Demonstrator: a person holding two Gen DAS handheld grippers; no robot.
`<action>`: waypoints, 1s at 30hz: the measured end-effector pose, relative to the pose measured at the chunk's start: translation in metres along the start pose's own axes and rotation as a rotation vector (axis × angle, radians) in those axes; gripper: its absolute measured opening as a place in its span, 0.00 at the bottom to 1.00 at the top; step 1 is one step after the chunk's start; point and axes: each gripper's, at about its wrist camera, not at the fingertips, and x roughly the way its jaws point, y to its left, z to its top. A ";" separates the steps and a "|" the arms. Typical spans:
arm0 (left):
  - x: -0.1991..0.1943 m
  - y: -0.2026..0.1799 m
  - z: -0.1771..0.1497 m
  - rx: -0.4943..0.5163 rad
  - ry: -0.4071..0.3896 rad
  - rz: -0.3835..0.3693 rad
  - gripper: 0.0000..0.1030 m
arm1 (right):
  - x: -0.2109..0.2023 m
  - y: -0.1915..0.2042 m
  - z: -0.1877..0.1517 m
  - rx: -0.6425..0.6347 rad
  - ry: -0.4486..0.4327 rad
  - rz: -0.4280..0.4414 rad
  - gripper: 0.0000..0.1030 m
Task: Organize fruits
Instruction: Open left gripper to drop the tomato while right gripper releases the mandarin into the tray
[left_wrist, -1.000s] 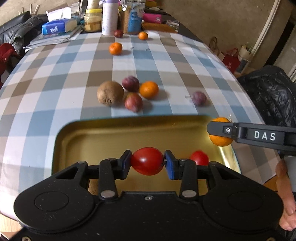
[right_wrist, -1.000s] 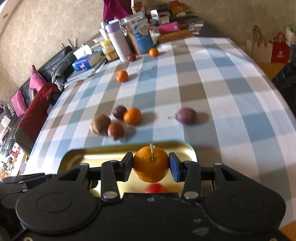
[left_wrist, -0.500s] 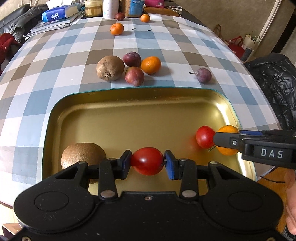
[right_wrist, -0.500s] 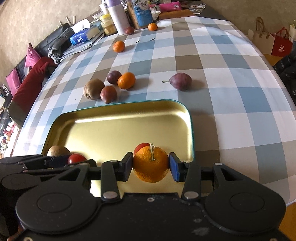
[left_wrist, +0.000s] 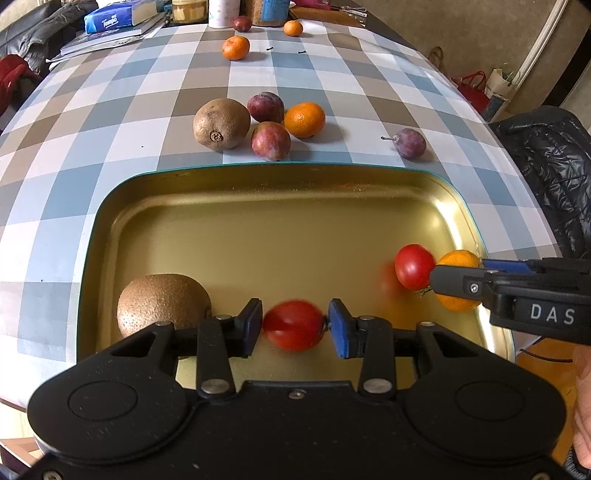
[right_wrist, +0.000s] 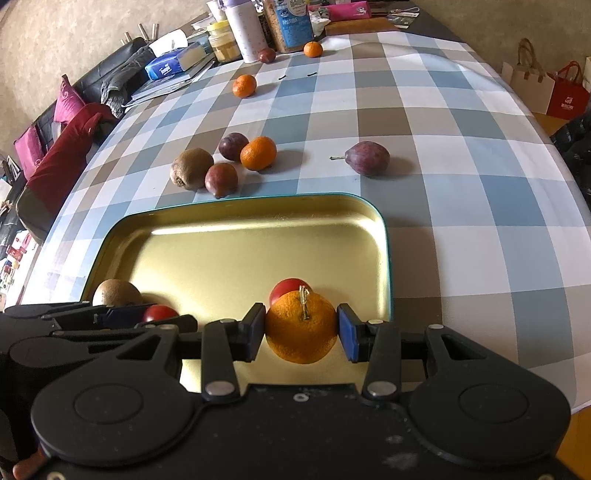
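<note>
"DAS"-marked right gripper (left_wrist: 458, 284) beside "Tempo" pack (left_wrist: 110, 20)

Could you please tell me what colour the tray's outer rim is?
The gold metal tray's rim is teal, clearest in the right wrist view.

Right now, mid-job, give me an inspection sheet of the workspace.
Surface: checked tablecloth.
Job's things: gold tray holds a kiwi and a tomato; another kiwi, three plums and a mandarin lie just beyond the tray; two mandarins and a plum farther back.
Clutter: tissue pack, jar, bottle and packets at the far edge.
Grippers: left gripper around a red tomato, grip unclear; right gripper shut on a stemmed mandarin.
Cables: nothing seen.
Surroundings: sofa, shopping bags.
</note>
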 end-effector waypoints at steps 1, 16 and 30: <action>0.000 0.000 0.001 0.000 -0.001 -0.003 0.48 | 0.000 0.000 0.000 -0.002 0.001 0.002 0.43; -0.004 -0.002 0.000 0.008 -0.018 0.009 0.50 | -0.008 -0.002 0.000 0.011 -0.027 0.042 0.42; -0.011 0.001 0.005 0.005 -0.040 0.021 0.50 | -0.004 -0.003 0.001 0.013 -0.023 0.013 0.42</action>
